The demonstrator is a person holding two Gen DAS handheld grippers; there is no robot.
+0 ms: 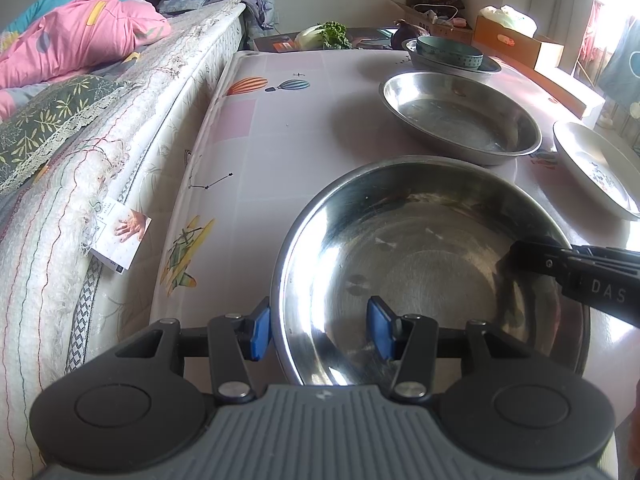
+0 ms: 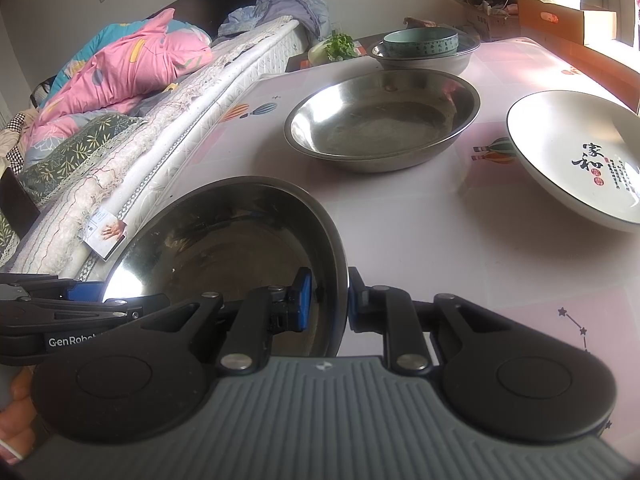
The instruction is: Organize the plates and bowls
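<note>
Steel bowl (image 1: 432,272) sits nearest on the pink patterned surface (image 1: 304,128) — the right gripper (image 2: 328,304) has its fingers clamped on the bowl's rim, while the left gripper (image 1: 320,328) straddles the opposite rim, fingers apart, not pressing. Beyond the fingers lie a second steel basin (image 1: 460,116) and a white plate (image 2: 576,160).

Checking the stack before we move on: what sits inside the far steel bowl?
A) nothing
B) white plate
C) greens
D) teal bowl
D: a teal bowl rests inside the far steel bowl; the white plate lies apart on the table.
</note>
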